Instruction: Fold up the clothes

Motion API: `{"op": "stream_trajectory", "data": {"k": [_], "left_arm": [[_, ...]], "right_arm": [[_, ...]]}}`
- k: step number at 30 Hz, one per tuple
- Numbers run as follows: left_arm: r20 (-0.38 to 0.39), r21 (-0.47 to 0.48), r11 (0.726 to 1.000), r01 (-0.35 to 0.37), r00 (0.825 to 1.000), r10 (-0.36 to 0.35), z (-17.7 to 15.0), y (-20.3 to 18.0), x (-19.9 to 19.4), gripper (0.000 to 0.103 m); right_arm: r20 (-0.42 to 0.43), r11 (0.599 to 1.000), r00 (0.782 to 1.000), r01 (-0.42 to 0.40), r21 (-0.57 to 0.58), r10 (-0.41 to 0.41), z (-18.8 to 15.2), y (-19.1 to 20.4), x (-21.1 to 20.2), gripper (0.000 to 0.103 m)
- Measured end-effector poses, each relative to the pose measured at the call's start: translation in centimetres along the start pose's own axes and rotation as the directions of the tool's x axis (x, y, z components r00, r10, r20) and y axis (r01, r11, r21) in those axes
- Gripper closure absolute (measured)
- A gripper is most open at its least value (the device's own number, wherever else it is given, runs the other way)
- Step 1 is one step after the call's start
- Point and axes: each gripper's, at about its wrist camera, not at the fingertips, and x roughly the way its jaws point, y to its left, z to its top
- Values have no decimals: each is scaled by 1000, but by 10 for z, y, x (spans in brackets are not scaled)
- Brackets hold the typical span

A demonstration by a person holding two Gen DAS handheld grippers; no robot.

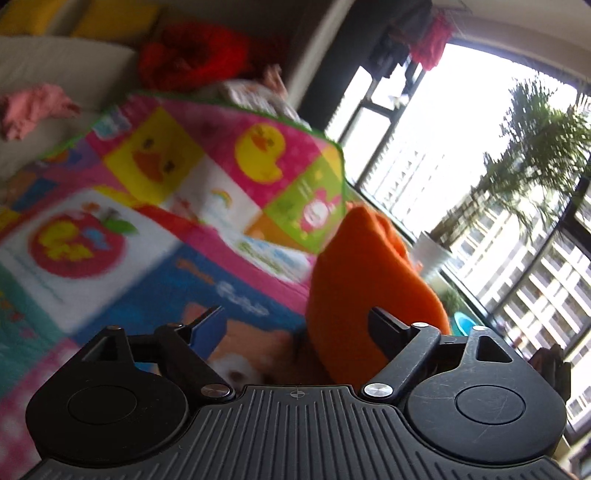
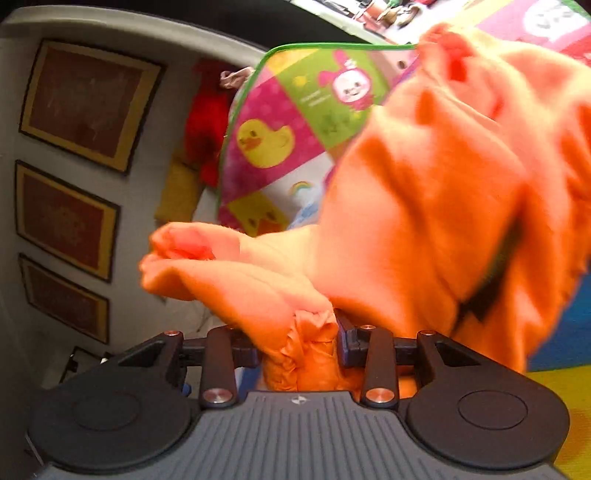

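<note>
An orange fleece garment hangs bunched in front of the right wrist camera. My right gripper is shut on a gathered fold of it, and a loose flap sticks out to the left. In the left wrist view the same orange garment hangs at centre right, above the colourful play mat. My left gripper is open; the garment lies against the inside of its right finger, and I see no grip on it.
A patchwork play mat with ducks covers the floor. A beige sofa behind it holds a red garment, a pink garment and yellow cushions. Large windows stand at right. Framed pictures hang on a wall.
</note>
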Motion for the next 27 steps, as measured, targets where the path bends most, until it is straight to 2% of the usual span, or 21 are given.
{"op": "stream_trajectory", "data": {"k": [2, 4, 6, 7, 8, 9, 10, 11, 12, 13, 14, 15, 16, 17, 18, 20, 23, 26, 27], "left_arm": [[-35, -3, 1000, 27, 999, -28, -3, -7, 19, 10], [-68, -16, 998, 53, 996, -54, -3, -13, 39, 10], [-97, -30, 998, 56, 994, -58, -3, -16, 56, 9], [-110, -35, 998, 50, 993, -54, -3, -16, 64, 9], [-121, -39, 998, 44, 991, -49, -2, -16, 71, 9], [-126, -36, 999, 39, 991, -43, -2, -16, 76, 9], [-132, -33, 999, 33, 991, -37, -2, -16, 81, 10], [-137, -30, 999, 29, 990, -32, -2, -15, 85, 11], [-142, -25, 999, 31, 989, -34, -2, -15, 87, 11], [-148, -21, 999, 35, 988, -38, -2, -15, 89, 14], [-154, -19, 999, 41, 987, -44, -3, -14, 91, 17], [-162, -21, 999, 47, 986, -50, -3, -12, 92, 19], [-165, -27, 999, 45, 985, -49, -3, -10, 92, 20], [-164, -35, 999, 41, 985, -46, -3, -7, 91, 20], [-162, -43, 998, 37, 986, -44, -3, -3, 89, 20], [-150, -59, 998, 28, 988, -37, -2, 9, 81, 20], [-124, -88, 996, 6, 992, -17, 1, 31, 63, 20], [-74, -144, 989, -18, 997, 7, 6, 61, 31, 20], [-39, -158, 987, -23, 999, 16, 11, 68, 17, 19]], "right_arm": [[-20, 1000, 1000, 0, 7, 0, -2, -10, -1, 70], [-19, 999, 1000, 6, -50, -7, -8, -7, -2, 70], [-5, 986, 999, 36, -164, -38, -13, 4, 1, 70], [27, 953, 996, 84, -291, -80, -19, 17, 4, 70], [67, 900, 991, 135, -415, -118, -26, 31, 6, 69], [111, 828, 982, 187, -529, -151, -32, 45, 9, 68], [175, 713, 968, 251, -655, -180, -43, 60, 13, 65], [248, 563, 949, 316, -764, -197, -59, 73, 18, 61], [302, 420, 932, 360, -833, -199, -74, 82, 24, 59], [332, 314, 923, 379, -871, -194, -86, 86, 29, 57], [341, 237, 921, 380, -894, -187, -94, 90, 37, 55], [336, 202, 925, 368, -907, -178, -98, 93, 40, 55], [323, 193, 929, 355, -915, -178, -99, 94, 45, 55], [303, 208, 935, 338, -918, -185, -97, 95, 50, 55], [268, 249, 944, 312, -917, -195, -94, 96, 53, 56], [194, 336, 959, 257, -906, -208, -89, 97, 59, 72], [98, 435, 977, 173, -884, -189, -95, 109, 69, 78], [42, 451, 987, 107, -886, -152, -115, 130, 77, 81], [6, 470, 991, 67, -880, -130, -120, 139, 78, 82]]}}
